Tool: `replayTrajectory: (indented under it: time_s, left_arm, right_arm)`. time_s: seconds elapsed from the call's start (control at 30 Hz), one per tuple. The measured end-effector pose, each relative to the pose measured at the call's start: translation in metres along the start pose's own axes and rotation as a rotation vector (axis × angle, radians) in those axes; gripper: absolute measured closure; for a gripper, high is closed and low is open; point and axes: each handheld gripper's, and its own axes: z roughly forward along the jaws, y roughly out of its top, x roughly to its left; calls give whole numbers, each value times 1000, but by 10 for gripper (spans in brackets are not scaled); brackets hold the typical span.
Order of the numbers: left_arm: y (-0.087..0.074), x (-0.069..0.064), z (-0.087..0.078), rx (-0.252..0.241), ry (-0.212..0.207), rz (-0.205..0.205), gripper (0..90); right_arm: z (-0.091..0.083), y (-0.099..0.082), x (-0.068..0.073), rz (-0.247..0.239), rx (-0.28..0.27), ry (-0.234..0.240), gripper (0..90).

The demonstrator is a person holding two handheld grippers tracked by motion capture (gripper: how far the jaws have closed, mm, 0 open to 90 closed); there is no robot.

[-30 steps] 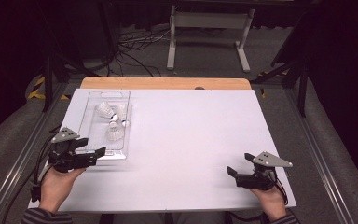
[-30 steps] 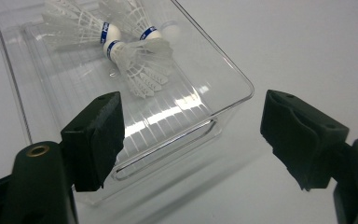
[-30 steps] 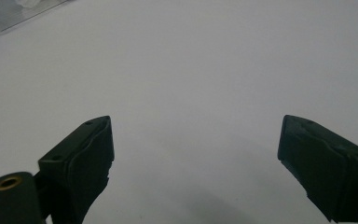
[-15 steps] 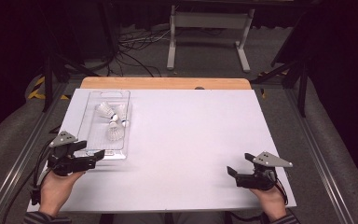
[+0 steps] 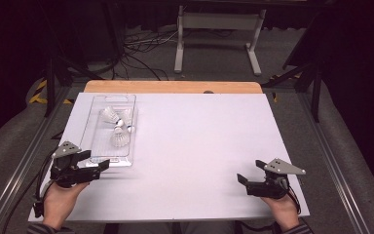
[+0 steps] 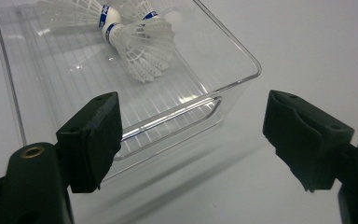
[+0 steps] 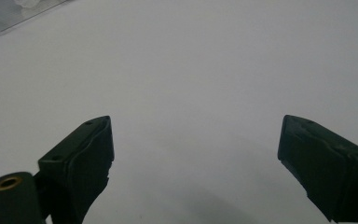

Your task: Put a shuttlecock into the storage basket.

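A clear plastic tray [image 5: 93, 141] lies at the table's left and holds three white shuttlecocks [image 5: 118, 138] with blue bands. My left gripper [image 5: 94, 160] rests open on the table just in front of the tray's near end, nothing between its fingers. In the left gripper view the tray's near corner [image 6: 242, 74] lies just beyond the open left gripper [image 6: 191, 135], with shuttlecocks [image 6: 142, 44] farther in. My right gripper [image 5: 251, 172] sits open at the near right of the table. In its own view the right gripper [image 7: 196, 154] stands wide apart over bare table.
The white tabletop [image 5: 199, 141] stretches between the two grippers. A wooden strip [image 5: 175, 87] runs along the far edge. Beyond the table are cables and a metal stand [image 5: 219, 29] on the floor. A corner of the tray [image 7: 14, 16] shows far off in the right gripper view.
My left gripper has drawn back a little toward the person, away from the tray's near end. The right gripper has stayed put.
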Motion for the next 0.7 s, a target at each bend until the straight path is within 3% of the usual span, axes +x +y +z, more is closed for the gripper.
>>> replayTrajectory:
  time_s: [0.27,0.7]
  left_arm:
    - [-5,-2,3,1,8,18,205]
    - [-15,1,4,-36,13,-3,188]
  right_arm:
    - [0,0,0,0,0,1,109]
    - [0,0,0,-1,-1,0,109]
